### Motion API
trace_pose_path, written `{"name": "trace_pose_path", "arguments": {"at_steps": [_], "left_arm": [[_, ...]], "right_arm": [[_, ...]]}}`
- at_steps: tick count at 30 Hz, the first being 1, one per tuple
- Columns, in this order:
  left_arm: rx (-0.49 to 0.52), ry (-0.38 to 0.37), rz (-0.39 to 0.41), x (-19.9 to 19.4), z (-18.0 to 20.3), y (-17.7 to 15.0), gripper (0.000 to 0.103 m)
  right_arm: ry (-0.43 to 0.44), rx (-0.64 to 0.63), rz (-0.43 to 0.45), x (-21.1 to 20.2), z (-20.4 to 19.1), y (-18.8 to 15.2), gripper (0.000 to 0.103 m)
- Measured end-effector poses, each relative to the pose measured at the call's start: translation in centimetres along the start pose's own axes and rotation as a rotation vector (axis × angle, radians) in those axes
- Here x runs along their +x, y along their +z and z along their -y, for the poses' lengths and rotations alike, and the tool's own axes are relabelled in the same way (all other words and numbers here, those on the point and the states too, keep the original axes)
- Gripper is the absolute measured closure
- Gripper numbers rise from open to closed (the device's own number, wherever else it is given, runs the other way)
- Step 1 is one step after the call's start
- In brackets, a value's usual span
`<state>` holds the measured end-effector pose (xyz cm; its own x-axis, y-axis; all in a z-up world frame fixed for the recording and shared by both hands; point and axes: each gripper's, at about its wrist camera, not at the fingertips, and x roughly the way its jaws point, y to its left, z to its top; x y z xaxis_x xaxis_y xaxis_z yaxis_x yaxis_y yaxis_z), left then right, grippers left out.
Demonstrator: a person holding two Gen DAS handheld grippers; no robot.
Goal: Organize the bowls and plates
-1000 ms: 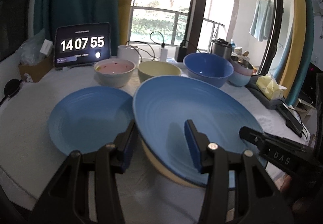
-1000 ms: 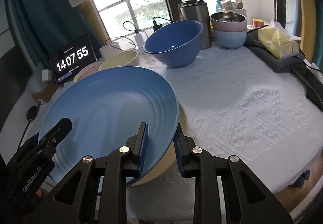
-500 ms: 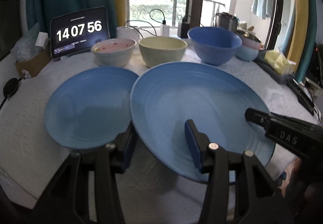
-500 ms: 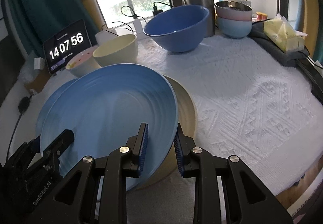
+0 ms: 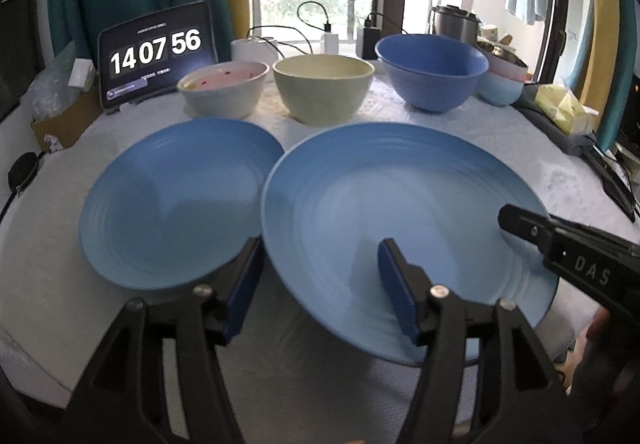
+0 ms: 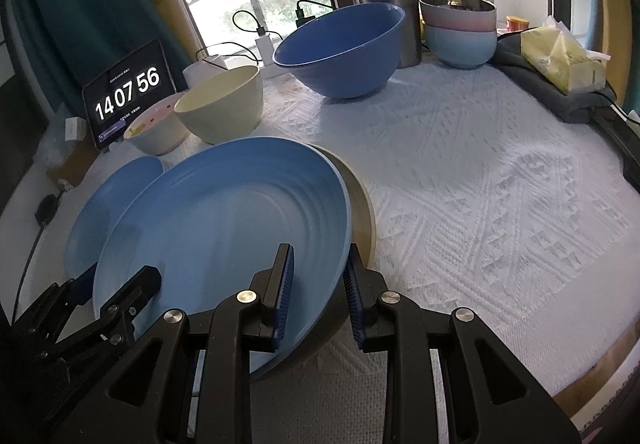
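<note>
A large blue plate (image 5: 400,212) lies nearly flat over a beige plate (image 6: 362,212), which shows only along its right side. My right gripper (image 6: 318,296) is shut on the blue plate's near right rim. My left gripper (image 5: 320,292) straddles the near left rim; its jaws are opening, and the left pad stands clear of the edge. A smaller blue plate (image 5: 176,204) lies flat on the cloth beside it, to the left. In the left wrist view the right gripper's finger (image 5: 560,244) reaches in over the plate.
Along the back stand a pink-lined bowl (image 5: 224,92), a cream bowl (image 5: 324,92), a big blue bowl (image 5: 432,72) and stacked pastel bowls (image 6: 460,28). A tablet clock (image 5: 156,52), cables, a steel canister (image 6: 388,16) and a tissue pack (image 6: 560,60) are behind. White cloth (image 6: 500,204) lies bare at right.
The large blue plate has come down from a tilt to nearly flat over the beige plate. The left gripper's jaws have widened; the right grip is unchanged.
</note>
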<state>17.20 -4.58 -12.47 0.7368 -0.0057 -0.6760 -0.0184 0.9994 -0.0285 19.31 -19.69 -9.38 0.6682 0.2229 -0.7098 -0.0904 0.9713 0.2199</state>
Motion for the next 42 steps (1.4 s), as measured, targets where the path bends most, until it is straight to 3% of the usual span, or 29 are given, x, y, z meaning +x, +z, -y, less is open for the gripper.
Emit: {"name": "trace_pose_path", "arguments": {"at_steps": [10, 20, 27, 42], "left_arm": [[-0.038, 0.01, 0.056, -2.1, -1.3, 0.4, 0.038], [-0.085, 0.032, 0.128, -4.3, -3.2, 0.7, 0.038], [-0.121, 0.052, 0.164, -5.4, -5.1, 0.8, 0.038], [-0.208, 0.117, 0.207, -6.4, -10.3, 0.1, 0.038]], "right_arm": [[-0.019, -0.02, 0.011, -0.4, -0.1, 0.4, 0.076], [-0.056, -0.036, 0.098, -2.6, 0.2, 1.9, 0.075], [-0.033, -0.084, 0.143, -3.7, -2.0, 2.8, 0.075], [0.019, -0.177, 0.126, -2.8, -7.7, 2.7, 0.075]]}}
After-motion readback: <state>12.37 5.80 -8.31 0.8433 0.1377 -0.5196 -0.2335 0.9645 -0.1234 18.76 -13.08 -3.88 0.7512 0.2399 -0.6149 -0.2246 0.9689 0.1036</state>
